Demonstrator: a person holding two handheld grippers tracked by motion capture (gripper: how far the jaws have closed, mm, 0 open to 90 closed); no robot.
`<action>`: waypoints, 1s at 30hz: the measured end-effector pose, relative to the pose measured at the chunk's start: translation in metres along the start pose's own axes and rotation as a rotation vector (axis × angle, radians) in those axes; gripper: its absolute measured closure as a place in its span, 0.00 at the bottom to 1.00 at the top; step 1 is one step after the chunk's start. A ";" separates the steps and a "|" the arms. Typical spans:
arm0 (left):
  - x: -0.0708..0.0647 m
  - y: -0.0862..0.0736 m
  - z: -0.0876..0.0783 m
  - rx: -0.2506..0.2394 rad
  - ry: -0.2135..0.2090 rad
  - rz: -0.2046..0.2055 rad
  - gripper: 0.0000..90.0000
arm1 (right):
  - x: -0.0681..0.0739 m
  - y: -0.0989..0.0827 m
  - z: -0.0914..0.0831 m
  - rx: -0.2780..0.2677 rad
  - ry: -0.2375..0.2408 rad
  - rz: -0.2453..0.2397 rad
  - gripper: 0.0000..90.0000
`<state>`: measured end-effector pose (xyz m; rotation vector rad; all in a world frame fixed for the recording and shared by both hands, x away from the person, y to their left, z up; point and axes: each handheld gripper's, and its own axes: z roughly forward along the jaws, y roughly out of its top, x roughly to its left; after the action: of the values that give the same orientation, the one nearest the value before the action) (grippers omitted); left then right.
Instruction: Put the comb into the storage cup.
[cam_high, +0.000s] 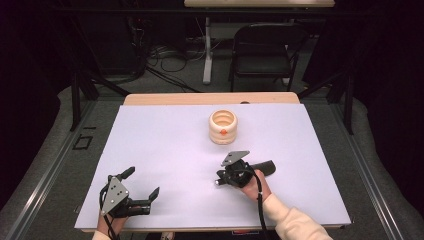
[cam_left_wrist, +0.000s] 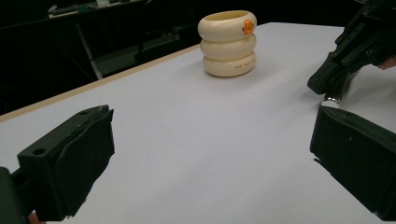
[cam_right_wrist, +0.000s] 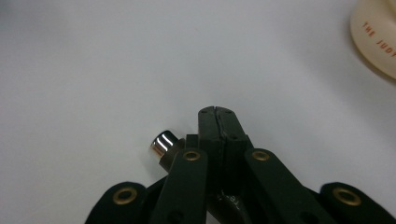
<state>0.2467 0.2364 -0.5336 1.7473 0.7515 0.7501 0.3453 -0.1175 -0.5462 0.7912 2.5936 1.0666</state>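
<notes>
Small shiny metal cylinder (cam_right_wrist: 163, 142) beside closed right gripper (cam_right_wrist: 215, 112)

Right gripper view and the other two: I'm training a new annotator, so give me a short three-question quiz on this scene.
1. True or false: the left gripper has its jaws shut.
2. What colour is the dot on the cream pot? A green, B orange, C blue.
3. Which gripper has the silver cylinder right beside its jaws?

Key:
1. False. The jaws stand wide apart with nothing between them.
2. B.
3. The right gripper, whose jaw tips are closed together.
</notes>
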 end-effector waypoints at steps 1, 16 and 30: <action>0.000 0.000 0.000 0.000 0.000 0.000 0.00 | 0.000 0.000 0.000 0.000 0.000 0.000 1.00; 0.001 0.000 -0.001 -0.002 0.004 -0.001 0.00 | 0.005 -0.001 -0.005 0.025 0.053 -0.010 1.00; 0.001 0.000 -0.001 0.000 0.003 0.001 0.00 | 0.007 -0.006 -0.014 0.050 0.090 -0.008 1.00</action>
<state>0.2463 0.2373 -0.5332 1.7473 0.7530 0.7536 0.3316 -0.1249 -0.5404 0.7597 2.7058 1.0618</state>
